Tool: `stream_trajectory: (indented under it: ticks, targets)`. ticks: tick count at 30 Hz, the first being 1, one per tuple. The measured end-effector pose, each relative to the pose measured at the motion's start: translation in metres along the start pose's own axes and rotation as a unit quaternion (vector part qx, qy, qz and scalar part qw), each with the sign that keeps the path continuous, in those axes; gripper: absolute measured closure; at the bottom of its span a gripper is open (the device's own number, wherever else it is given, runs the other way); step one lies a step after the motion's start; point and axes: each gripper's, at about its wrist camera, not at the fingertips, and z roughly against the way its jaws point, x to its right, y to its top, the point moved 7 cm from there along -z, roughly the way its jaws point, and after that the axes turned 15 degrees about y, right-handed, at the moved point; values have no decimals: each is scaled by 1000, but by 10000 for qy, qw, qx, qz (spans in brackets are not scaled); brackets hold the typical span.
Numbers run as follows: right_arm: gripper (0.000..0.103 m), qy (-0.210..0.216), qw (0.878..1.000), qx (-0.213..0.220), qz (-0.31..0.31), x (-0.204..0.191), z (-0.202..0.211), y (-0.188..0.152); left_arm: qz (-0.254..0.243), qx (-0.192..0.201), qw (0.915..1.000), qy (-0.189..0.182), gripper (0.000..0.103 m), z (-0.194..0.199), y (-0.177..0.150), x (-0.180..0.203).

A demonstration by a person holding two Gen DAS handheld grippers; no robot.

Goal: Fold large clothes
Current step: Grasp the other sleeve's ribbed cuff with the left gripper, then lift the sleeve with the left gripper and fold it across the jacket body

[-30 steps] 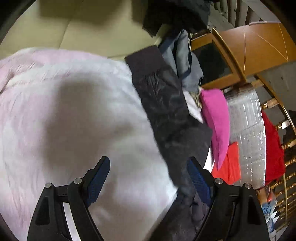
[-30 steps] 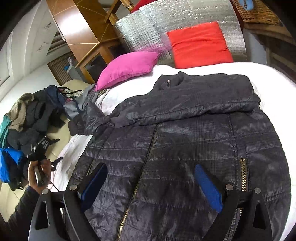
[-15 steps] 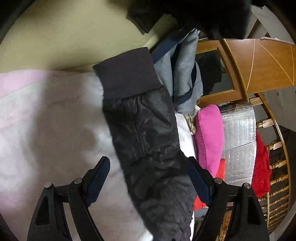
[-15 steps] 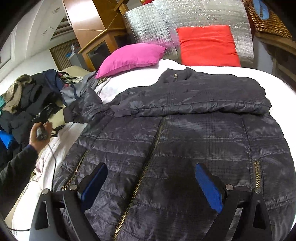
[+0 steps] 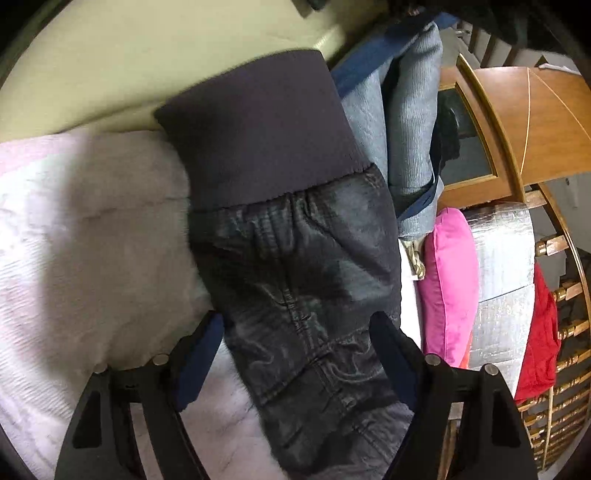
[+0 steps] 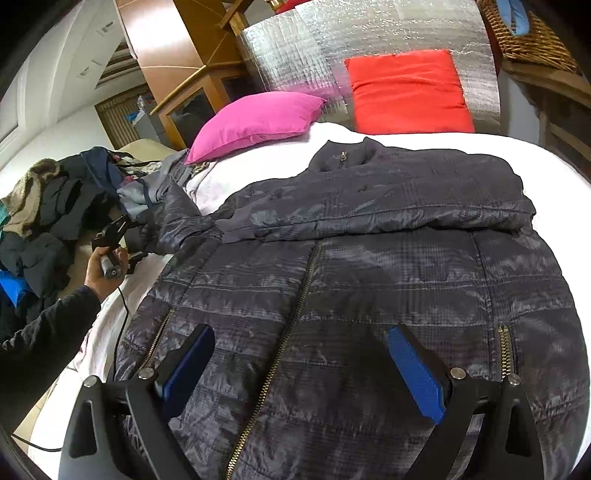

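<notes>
A dark quilted jacket [image 6: 406,258] lies front up on the white bed cover [image 6: 461,146], zip closed. One sleeve [image 6: 369,218] is folded across its chest. The other sleeve [image 5: 303,277] stretches out to the side and ends in a ribbed cuff [image 5: 258,129]. My left gripper [image 5: 295,325] straddles this sleeve just behind the cuff. Its jaws are closing, with the sleeve between the pads and no squeeze showing. In the right wrist view a hand [image 6: 107,264] holds that gripper at the sleeve [image 6: 177,218]. My right gripper [image 6: 299,334] hovers open over the jacket's lower front, holding nothing.
A pink pillow [image 6: 258,118] and a red pillow [image 6: 406,92] lean on a silver foil mat [image 6: 295,48] at the bed's head. A pile of clothes [image 6: 40,221] sits left of the bed. A wooden cabinet [image 6: 173,44] and a wicker basket [image 6: 532,33] stand behind.
The left gripper has travelled along the outstretched sleeve towards its cuff, which now fills more of the view, and its fingers stand a little closer together. The right gripper has barely shifted.
</notes>
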Motion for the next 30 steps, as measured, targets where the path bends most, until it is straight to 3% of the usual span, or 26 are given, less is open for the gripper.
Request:
stream_trajectory:
  ticks: [7,9,17,19,20,21,25,30]
  targets:
    - [6,42,10000,-12,-26,1,-4,-4,289,21,9996,68,32,-12,6,-6]
    - [6,46,10000,-6,-65,3,-3,-4,410,7,9991,80,41,-11,8,-12]
    - [6,38,10000,59,-62,3,1,-1,302,34,9991,283,44,-16,13,-16]
    - [6,36,10000,64,-17,0,3,-1,193,38,9984,525,68,-23,14,-13]
    - [6,32,10000,82,2,-1,4,0,212,4,9980,603,87,-26,15,-13]
    - [6,32,9999,102,15,-2,6,0,252,-6,9973,685,92,-26,16,-17]
    - [6,20,9998,165,-62,4,12,2,13,179,9963,837,97,-13,20,-11]
    - [6,41,9993,310,-198,10,25,2,-555,567,9936,802,99,21,19,33]
